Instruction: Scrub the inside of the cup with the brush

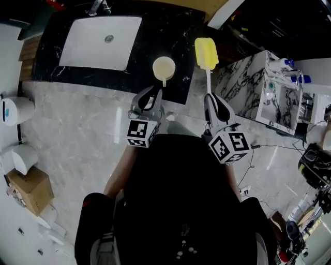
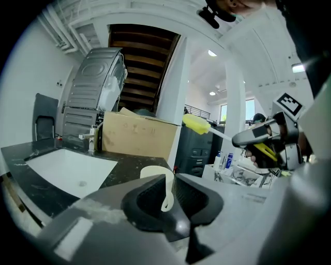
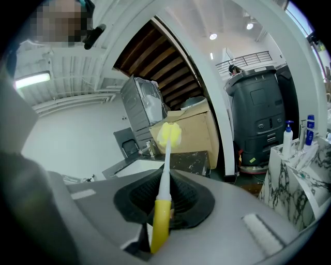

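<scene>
A cream cup (image 1: 164,68) stands upright on the black counter (image 1: 178,36) to the right of the sink. Its thin handle (image 2: 168,192) lies between the jaws of my left gripper (image 1: 156,91), which stand slightly apart around it without pressing. In the left gripper view the cup (image 2: 154,172) peeks over the jaws of the left gripper (image 2: 168,199). My right gripper (image 1: 209,98) is shut on the brush handle (image 3: 161,217). The brush's yellow sponge head (image 1: 206,52) is held in the air just right of the cup, outside it.
A white sink basin (image 1: 101,41) with a faucet (image 1: 98,6) is set in the counter's left part. A marble-patterned stand (image 1: 253,85) with bottles (image 1: 289,70) is at the right. A cardboard box (image 1: 31,189) and white bins sit on the floor at left.
</scene>
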Demonstrator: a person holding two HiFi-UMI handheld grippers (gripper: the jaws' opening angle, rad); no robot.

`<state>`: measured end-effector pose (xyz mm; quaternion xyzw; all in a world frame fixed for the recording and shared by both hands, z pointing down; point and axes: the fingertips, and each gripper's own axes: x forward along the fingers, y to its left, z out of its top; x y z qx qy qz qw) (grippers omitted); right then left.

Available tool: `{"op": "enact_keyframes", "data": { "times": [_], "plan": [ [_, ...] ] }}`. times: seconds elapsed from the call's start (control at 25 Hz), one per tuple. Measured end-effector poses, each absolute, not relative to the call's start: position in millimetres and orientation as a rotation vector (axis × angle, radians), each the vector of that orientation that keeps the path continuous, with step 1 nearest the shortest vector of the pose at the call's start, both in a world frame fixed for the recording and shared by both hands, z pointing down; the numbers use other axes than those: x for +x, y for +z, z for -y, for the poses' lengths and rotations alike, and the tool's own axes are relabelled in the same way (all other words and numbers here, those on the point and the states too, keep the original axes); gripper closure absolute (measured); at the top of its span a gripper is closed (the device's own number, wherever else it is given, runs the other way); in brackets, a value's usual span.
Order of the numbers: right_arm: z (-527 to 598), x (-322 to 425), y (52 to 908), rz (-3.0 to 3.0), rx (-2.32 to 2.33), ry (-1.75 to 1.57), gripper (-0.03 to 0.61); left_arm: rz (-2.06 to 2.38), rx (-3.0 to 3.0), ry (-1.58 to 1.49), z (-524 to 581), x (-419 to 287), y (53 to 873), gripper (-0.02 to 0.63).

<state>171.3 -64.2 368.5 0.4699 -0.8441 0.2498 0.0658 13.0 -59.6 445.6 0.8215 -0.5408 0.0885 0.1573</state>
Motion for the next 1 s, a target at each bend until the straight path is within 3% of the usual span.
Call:
{"op": "enact_keyframes", "data": {
  "times": [0.32, 1.0],
  "plan": [
    [61, 177, 378, 2.507, 1.418, 0.770, 0.537, 1.535, 2.269, 0.321, 70, 25, 486, 0.474],
    [56, 172, 377, 2.466, 1.457, 0.760, 0.537, 1.532, 2.204, 0.429, 84, 23, 521, 0.466]
  ]
}}
